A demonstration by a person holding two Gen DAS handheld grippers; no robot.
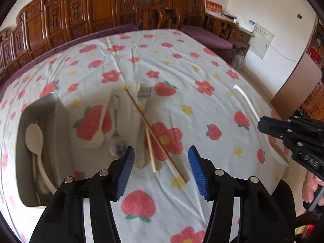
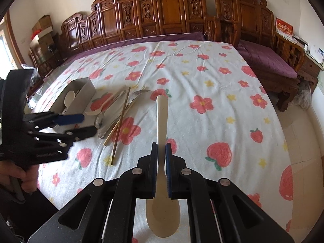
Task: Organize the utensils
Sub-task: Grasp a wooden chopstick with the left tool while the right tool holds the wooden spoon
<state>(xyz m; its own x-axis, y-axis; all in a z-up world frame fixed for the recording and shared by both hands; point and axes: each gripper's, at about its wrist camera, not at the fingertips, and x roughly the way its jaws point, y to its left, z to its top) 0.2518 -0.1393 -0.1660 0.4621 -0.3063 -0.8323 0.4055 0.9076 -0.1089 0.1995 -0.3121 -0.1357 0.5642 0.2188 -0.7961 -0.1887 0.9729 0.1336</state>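
A table covered by a white cloth [image 2: 202, 77] printed with red flowers and strawberries is seen from two gripper cameras. Carved wooden chairs [image 2: 172, 14] are lined up along its far edge.

Near the left edge of the table, a grey open box [image 1: 60, 121] is set. Inside it, a cream spoon [image 1: 34, 137] is laid with its bowl toward the far end, and other pale handles are seen beside it, too blurred to name.

Just right of the box, loose utensils are spread on the cloth: a cream plastic fork [image 1: 99, 129], a metal spoon [image 1: 116, 139] beside it, then a metal fork [image 1: 141, 109] crossed by two chopsticks [image 1: 154, 133] that form an X.

The left gripper [image 1: 161, 170] is held above the near ends of the chopsticks. Its blue pads [image 1: 198, 172] are parted about halfway, with nothing pinched between them; the chopsticks and the metal fork's handle are seen on the cloth through the gap. The gripper's handle is held by a hand [image 2: 18, 174] at the near left corner.

Further right, the right gripper [image 2: 161, 170] is raised above the cloth near the table's near edge. Its jaws are clamped on the handle of a second cream spoon [image 2: 162, 121]. The spoon's handle is pointed away toward the far edge, and its bowl hangs back beneath the gripper, clear of the cloth. From the left camera, only this spoon's pale handle is seen sticking out of the gripper.
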